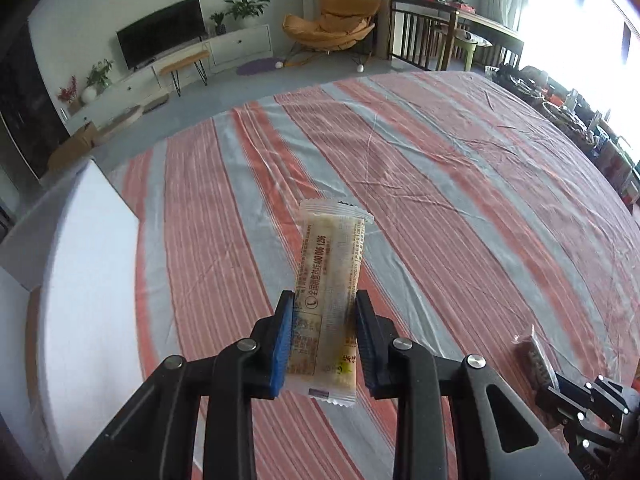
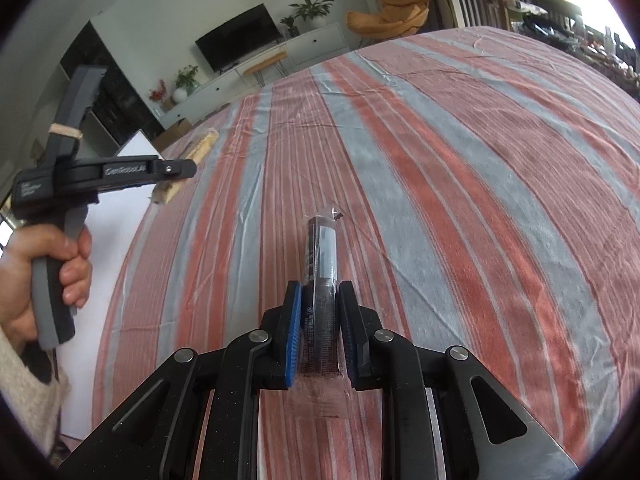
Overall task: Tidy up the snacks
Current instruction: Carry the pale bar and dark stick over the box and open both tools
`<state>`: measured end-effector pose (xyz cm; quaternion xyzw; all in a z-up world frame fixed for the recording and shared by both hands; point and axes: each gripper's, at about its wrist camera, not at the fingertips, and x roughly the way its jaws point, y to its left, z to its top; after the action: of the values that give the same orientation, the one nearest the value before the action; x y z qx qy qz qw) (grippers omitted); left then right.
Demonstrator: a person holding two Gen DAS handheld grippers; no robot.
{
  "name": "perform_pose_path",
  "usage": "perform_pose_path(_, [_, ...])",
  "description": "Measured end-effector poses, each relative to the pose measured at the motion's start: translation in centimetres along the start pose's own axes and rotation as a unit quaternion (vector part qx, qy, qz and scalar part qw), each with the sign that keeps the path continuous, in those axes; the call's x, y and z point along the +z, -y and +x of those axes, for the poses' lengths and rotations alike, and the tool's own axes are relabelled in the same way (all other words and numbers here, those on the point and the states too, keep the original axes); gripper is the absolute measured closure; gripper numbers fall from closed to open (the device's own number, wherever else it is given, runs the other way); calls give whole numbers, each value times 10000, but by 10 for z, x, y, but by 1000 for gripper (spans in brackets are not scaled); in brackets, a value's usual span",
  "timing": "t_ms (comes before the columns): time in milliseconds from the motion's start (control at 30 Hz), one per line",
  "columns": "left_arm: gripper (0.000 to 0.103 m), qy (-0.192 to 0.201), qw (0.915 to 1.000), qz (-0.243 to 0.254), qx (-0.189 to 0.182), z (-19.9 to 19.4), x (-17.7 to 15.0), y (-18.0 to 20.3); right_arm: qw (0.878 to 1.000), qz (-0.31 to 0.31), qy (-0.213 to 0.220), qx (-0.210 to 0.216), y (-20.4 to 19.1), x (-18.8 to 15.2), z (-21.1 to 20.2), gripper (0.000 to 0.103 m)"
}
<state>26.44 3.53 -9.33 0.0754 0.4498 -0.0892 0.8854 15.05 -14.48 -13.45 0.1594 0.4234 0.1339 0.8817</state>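
Observation:
My left gripper (image 1: 324,300) is shut on a pale yellow snack packet (image 1: 332,264), which stands up from the blue pads above the striped tablecloth (image 1: 440,168). The right wrist view shows that same gripper (image 2: 182,170) at the left, in a person's hand (image 2: 68,264), with the yellow packet (image 2: 204,146) in its tip. My right gripper (image 2: 320,286) is shut on a dark brown snack bar in clear wrap (image 2: 322,256), held edge-on just over the cloth. In the left wrist view the right gripper is at the lower right, still holding the dark bar (image 1: 534,354).
A white open box (image 1: 88,264) stands at the table's left edge, near the left gripper. Clutter of several items (image 1: 580,120) lines the table's far right side. Beyond the table are a TV (image 1: 160,40) and an orange chair (image 1: 332,24).

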Motion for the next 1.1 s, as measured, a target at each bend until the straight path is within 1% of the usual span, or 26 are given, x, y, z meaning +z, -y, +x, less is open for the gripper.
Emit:
perform_pose_path(100, [74, 376, 9988, 111, 290, -36, -14, 13, 9999, 81, 49, 133, 1, -7, -8, 84])
perform_pose_path(233, [74, 649, 9966, 160, 485, -69, -26, 14, 9995, 121, 148, 241, 1, -15, -21, 84])
perform_pose_path(433, [74, 804, 9942, 239, 666, -93, -39, 16, 9975, 471, 222, 467, 13, -21, -33, 84])
perform_pose_path(600, [74, 843, 9940, 225, 661, -105, -54, 15, 9962, 730, 192, 429, 23, -23, -37, 84])
perform_pose_path(667, [74, 886, 9942, 180, 578, -113, -59, 13, 9947, 833, 143, 588, 23, -23, -41, 84])
perform_pose_path(700, [74, 909, 9947, 108, 477, -119, -61, 10, 9936, 886, 112, 693, 23, -22, -42, 84])
perform_pose_path(767, [74, 914, 9956, -214, 39, -134, -66, -3, 9916, 996, 48, 826, 20, -21, -46, 85])
perform_pose_path(833, [74, 995, 9927, -546, -402, -157, -73, -18, 9871, 1206, -3, 1057, 17, -17, -50, 85])
perform_pose_path(900, [74, 1176, 9885, -723, -620, -186, -79, -36, 9836, 1240, 42, 1307, 6, -8, -58, 85])
perform_pose_path(967, [74, 1363, 9845, -878, -674, -216, -88, -58, 9806, 1168, 64, 1572, -18, 6, -65, 85])
perform_pose_path(1033, [74, 1493, 9821, -1025, -520, -240, -98, -85, 9755, 1022, 18, 1950, -54, 20, -69, 85])
perform_pose_path(1100, [74, 1558, 9799, -1229, -192, -258, -111, -117, 9706, 677, -59, 2309, -105, 31, -72, 85])
